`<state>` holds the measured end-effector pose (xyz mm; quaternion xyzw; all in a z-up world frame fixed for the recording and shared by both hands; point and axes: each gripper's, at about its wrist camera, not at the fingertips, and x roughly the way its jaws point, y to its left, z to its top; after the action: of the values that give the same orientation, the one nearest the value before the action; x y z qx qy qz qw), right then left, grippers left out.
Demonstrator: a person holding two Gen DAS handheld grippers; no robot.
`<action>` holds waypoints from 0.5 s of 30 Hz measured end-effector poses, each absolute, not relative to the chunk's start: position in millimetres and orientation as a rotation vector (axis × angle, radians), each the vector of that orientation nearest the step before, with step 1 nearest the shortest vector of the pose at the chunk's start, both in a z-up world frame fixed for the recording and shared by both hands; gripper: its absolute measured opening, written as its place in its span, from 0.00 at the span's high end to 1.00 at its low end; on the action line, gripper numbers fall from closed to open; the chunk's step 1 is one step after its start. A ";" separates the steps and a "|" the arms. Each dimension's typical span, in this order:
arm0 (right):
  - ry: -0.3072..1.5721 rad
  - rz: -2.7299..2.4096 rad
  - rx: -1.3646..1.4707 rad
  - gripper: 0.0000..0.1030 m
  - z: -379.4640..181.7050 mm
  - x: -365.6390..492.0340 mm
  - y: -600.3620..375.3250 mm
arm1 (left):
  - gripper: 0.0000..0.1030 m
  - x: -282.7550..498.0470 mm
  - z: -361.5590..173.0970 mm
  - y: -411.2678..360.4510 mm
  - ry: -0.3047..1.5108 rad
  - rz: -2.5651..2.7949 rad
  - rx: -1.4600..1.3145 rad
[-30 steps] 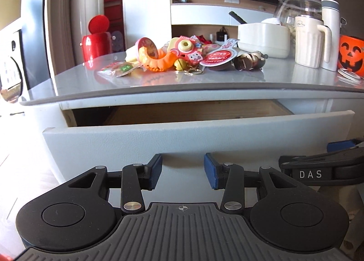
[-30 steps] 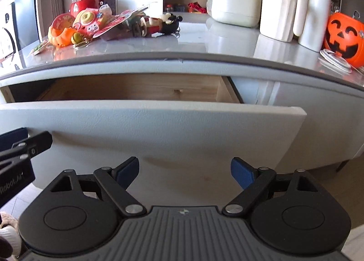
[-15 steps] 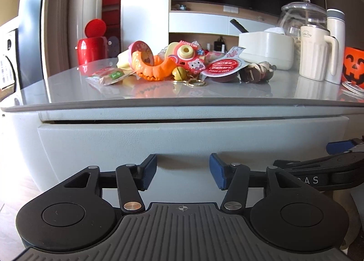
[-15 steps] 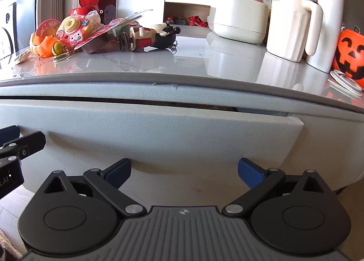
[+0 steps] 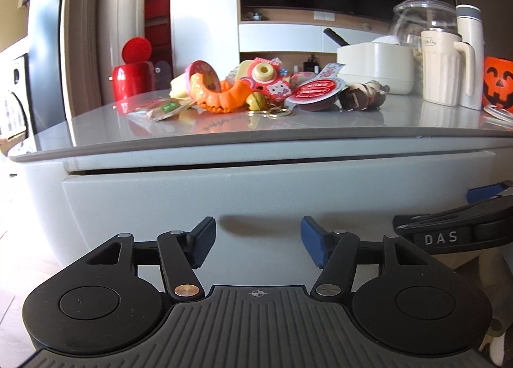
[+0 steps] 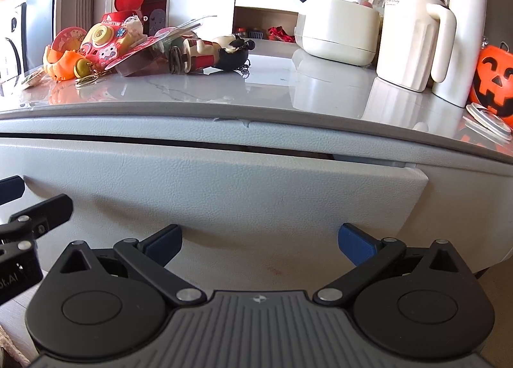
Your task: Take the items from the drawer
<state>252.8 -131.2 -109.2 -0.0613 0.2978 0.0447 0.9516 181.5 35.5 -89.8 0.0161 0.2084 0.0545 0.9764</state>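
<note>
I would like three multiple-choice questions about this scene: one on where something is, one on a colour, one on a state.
1. Where does the pumpkin bucket stand on the counter?
A. At the right end, beside the tall white bottle
B. At the left end, beside the toys
C. On the floor

2. What colour are the pads on the gripper fingers?
A. Red
B. Blue
C. Green

3. What is the state of the drawer?
A. Pulled far out
B. Taken away
C. Pushed almost shut

Answers:
1. A: the right wrist view shows it at the right end, next to the bottle.
2. B: both views show blue pads.
3. C: only a thin dark gap remains under the counter edge.
</note>
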 end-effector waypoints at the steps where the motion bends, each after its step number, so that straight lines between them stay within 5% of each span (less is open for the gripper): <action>1: 0.602 0.088 -0.126 0.00 -109.3 252.1 -130.5 | 0.37 180.4 -90.7 40.8 0.427 0.140 0.014; 15: 0.522 0.041 -0.117 0.00 -100.8 234.8 -132.3 | 0.31 179.1 -93.5 80.9 0.439 0.210 -0.145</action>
<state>234.8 -132.3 -100.8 -0.0578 0.2577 0.0200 0.9643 179.1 80.9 -93.5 -0.0718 0.2172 0.1040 0.9679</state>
